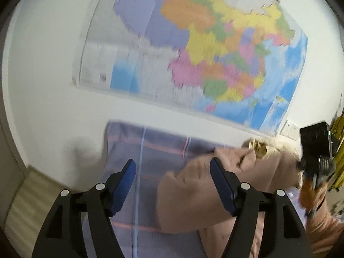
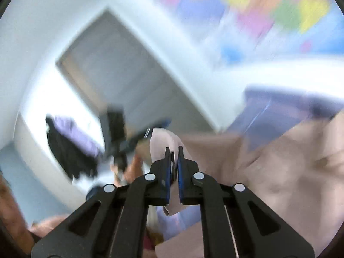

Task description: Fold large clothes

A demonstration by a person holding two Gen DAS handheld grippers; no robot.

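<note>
A large pale pink garment [image 1: 193,195] lies crumpled on a bed with a purple striped sheet [image 1: 146,150]. My left gripper [image 1: 173,172] is open above the sheet, its right finger at the garment's edge, nothing between the pads. My right gripper [image 2: 174,152] is shut on a fold of the pink garment [image 2: 279,172] and holds it lifted; cloth sticks out above and below the pads. The right gripper also shows at the right edge of the left wrist view [image 1: 316,157]. Both views are blurred by motion.
A coloured map [image 1: 215,49] hangs on the white wall behind the bed. A grey door [image 2: 120,77] and dark clothes [image 2: 68,148] on a white surface show in the right wrist view. A yellow object [image 1: 338,150] is at the far right.
</note>
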